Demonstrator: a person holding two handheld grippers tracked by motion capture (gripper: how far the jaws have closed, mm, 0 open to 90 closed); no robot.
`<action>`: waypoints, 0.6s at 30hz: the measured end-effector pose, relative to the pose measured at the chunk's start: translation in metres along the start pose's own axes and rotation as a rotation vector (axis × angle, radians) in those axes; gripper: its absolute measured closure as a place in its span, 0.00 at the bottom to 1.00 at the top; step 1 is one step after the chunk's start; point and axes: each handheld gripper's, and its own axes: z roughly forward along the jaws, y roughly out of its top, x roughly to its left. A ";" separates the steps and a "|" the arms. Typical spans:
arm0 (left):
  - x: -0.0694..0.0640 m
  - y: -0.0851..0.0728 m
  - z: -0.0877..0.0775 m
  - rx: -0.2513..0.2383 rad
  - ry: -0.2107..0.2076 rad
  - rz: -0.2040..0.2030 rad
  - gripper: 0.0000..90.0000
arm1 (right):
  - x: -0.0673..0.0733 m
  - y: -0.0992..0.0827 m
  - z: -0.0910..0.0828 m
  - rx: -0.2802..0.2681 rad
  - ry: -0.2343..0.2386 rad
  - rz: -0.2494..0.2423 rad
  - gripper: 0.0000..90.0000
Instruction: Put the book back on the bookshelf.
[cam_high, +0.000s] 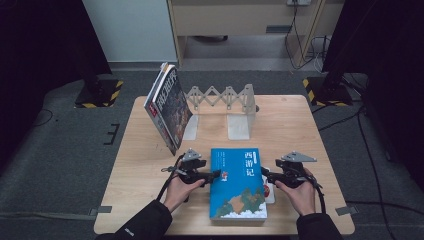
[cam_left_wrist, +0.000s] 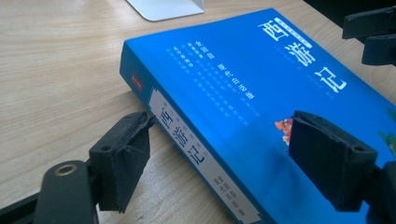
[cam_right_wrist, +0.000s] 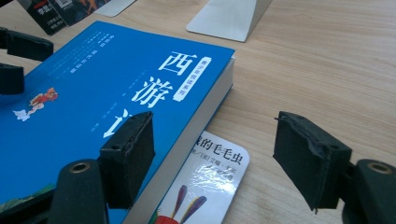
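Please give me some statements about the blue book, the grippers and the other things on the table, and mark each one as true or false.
1. The blue book lies flat on the wooden table. True.
2. The left gripper is shut on the blue book. False: its jaws stand open at the spine edge.
3. A thin white book lies partly under the blue book. True.
4. The metal bookend rack holds three books. False: one dark book leans at its left end.
5. The right gripper holds the thin white book. False: its jaws are open.

Grey carpet floor, wood table, white wall, dim light.
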 end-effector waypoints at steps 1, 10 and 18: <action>0.001 -0.001 0.001 0.006 0.002 0.000 0.22 | 0.001 0.000 0.001 0.003 -0.001 0.001 0.33; 0.005 -0.004 0.009 -0.009 -0.029 -0.050 0.16 | 0.009 -0.002 0.012 0.050 0.023 -0.026 0.34; 0.006 -0.009 0.021 -0.035 -0.069 -0.095 0.07 | 0.011 -0.004 0.015 0.050 0.069 0.035 0.37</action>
